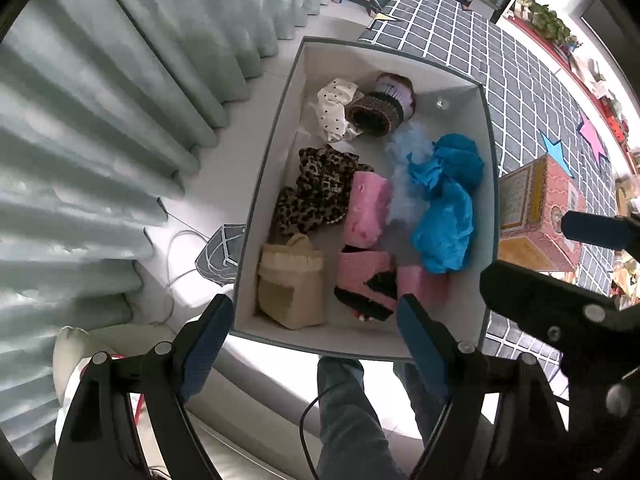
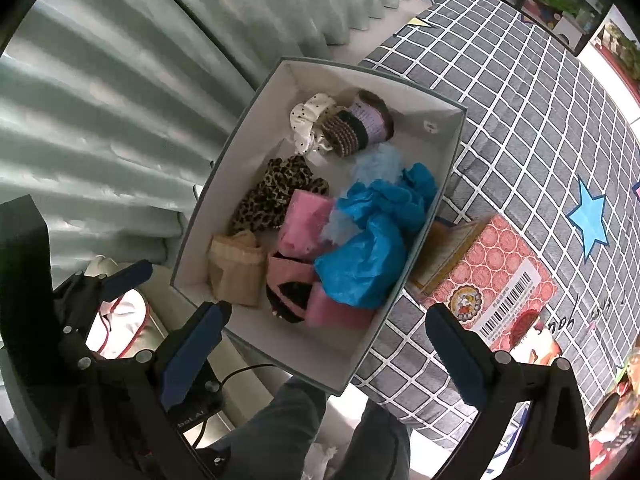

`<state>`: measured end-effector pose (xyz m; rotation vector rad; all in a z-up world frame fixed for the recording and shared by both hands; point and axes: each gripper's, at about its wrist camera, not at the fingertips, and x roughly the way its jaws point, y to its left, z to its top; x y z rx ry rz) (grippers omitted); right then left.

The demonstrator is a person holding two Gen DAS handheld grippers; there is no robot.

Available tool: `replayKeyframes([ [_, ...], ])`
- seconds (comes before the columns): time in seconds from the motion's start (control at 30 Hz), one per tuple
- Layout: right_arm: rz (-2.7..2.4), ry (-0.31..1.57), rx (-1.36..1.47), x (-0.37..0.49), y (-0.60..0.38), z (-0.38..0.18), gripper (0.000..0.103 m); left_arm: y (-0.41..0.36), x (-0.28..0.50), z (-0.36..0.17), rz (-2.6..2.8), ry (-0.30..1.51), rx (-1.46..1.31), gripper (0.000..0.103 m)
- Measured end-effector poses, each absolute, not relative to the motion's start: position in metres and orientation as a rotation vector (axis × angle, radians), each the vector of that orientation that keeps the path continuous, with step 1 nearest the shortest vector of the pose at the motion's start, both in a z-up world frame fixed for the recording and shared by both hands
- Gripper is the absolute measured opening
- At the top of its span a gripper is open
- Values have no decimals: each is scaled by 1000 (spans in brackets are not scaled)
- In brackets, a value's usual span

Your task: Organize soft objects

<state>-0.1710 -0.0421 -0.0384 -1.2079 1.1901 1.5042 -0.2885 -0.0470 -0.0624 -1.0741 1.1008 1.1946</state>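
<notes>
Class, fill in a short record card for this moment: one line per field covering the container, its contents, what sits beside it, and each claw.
container: open grey box, white inside
contents: leopard-print scrunchie, blue tissue paper, beige pouch, polka-dot scrunchie, pink pieces
beside box: patterned red carton on checked cloth
left claw: open, empty, above box's near edge
right claw: open, empty, above box

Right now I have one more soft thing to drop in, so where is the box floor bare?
The box floor is bare in the far corner beyond the blue plastic bag and beside the knit roll, and along the near wall before the beige pouch. The middle, around the leopard scrunchie and pink pieces, is crowded.
</notes>
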Motion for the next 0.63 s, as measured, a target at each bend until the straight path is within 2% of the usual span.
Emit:
replayKeyframes([
  [0.63,1490,1188,-1225,-174,-41,-41,103,-46,-292,-68,1129,1073,-1120,86],
])
